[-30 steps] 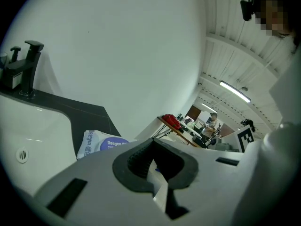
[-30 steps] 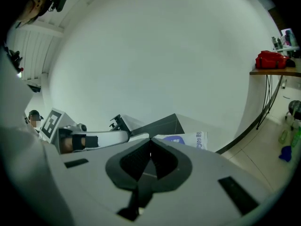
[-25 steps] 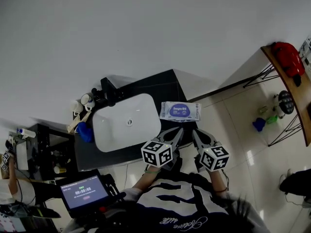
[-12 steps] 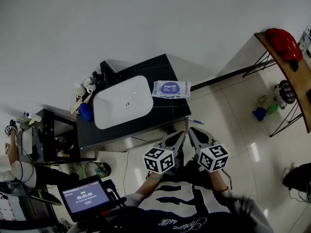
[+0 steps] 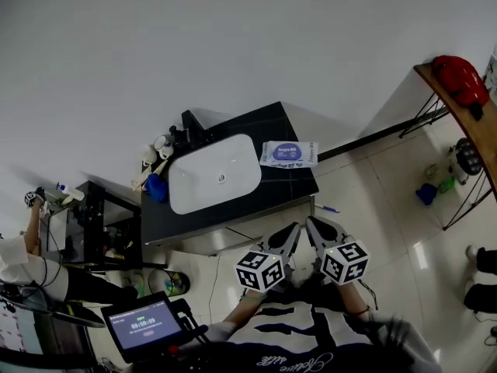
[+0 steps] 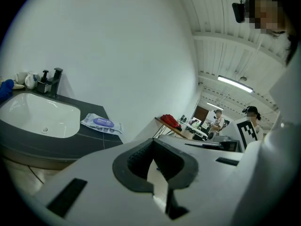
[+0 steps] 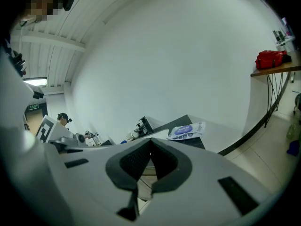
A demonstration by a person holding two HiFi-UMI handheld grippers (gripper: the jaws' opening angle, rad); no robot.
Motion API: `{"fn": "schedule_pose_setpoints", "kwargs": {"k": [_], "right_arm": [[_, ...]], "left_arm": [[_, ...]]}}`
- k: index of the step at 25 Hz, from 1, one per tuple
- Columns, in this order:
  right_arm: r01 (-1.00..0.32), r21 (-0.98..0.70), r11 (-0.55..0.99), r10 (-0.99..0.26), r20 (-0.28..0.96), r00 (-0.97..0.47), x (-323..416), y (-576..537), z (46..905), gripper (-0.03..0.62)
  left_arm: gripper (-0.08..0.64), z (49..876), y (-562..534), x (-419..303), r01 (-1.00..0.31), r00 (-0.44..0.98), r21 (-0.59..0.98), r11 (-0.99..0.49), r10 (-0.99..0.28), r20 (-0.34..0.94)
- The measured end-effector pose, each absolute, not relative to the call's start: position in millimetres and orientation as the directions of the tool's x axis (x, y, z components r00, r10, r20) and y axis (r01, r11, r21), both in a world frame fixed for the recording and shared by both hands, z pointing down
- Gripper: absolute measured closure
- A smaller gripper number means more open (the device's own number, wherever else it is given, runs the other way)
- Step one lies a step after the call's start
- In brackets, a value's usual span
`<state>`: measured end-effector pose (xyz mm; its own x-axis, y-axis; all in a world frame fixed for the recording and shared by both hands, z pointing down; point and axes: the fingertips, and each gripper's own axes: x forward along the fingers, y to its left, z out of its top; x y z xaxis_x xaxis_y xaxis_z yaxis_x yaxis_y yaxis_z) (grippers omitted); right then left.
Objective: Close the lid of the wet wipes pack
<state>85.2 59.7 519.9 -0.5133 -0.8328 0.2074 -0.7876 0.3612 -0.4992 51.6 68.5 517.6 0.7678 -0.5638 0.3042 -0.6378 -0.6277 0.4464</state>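
The wet wipes pack [image 5: 288, 153], white with a purple oval label, lies flat on the right end of the black counter [image 5: 247, 196]. It also shows in the left gripper view [image 6: 101, 123] and the right gripper view [image 7: 186, 130]. Its lid is too small to tell whether it is up or down. My left gripper [image 5: 290, 231] and right gripper [image 5: 312, 224] hang side by side over the floor, well short of the counter's front edge and pointing toward it. Both are shut with nothing between the jaws, as seen along the left gripper [image 6: 153, 142] and the right gripper [image 7: 150, 140].
A white sink [image 5: 213, 173] with a black faucet [image 5: 190, 129] fills the counter's left part, with small bottles [image 5: 155, 150] and a blue cloth [image 5: 158, 186] beside it. A dark shelf [image 5: 93, 224] stands left, a wooden table with a red bag [image 5: 460, 76] right. A pen [image 5: 327, 208] lies on the tiles.
Both grippers have drawn back from the counter's edge and the wipes pack, which now lies farther from them. Both stayed shut.
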Motion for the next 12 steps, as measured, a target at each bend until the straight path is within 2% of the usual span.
{"fn": "schedule_pose_setpoints", "kwargs": {"k": [12], "right_arm": [[-0.814, -0.476, 0.333, -0.854, 0.214, -0.474, 24, 59, 503, 0.594]], "left_arm": [[0.560, 504, 64, -22, -0.639, 0.765, 0.451, -0.623, -0.579, 0.284]]}}
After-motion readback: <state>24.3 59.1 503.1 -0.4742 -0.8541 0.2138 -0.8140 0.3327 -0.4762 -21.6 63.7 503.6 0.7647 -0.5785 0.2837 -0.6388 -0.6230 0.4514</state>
